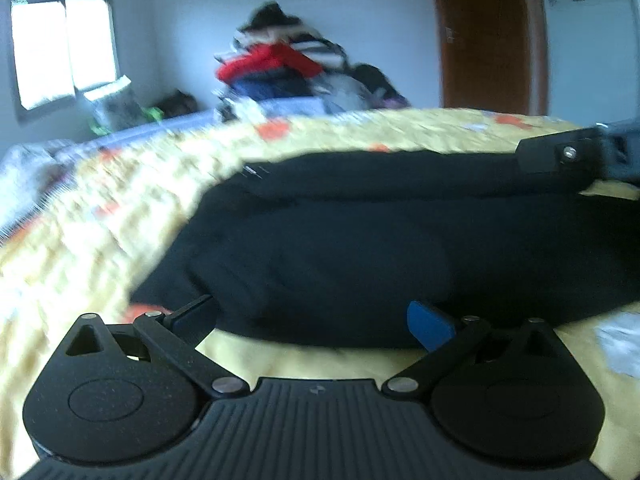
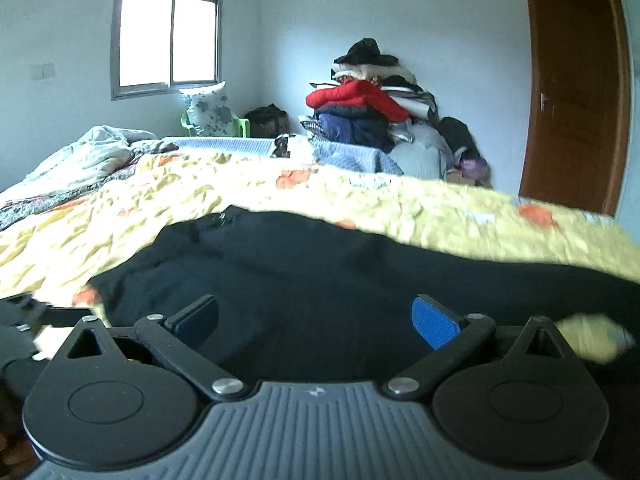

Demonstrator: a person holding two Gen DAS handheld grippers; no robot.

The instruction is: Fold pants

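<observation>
Left gripper: bottom centre of the left wrist view, fingers spread wide apart, nothing clamped, tips at the near edge of the cloth.
Right gripper: bottom centre of the right wrist view, fingers likewise wide apart, low over the dark fabric.
Black pants: spread across the middle of both views, lying flat on the bed.
Yellow quilt: wrinkled, orange patches, under and around the pants.
Clothes pile: upper centre, against the wall, red jacket on top.
Window: upper left, bright.
Brown door: far right.
</observation>
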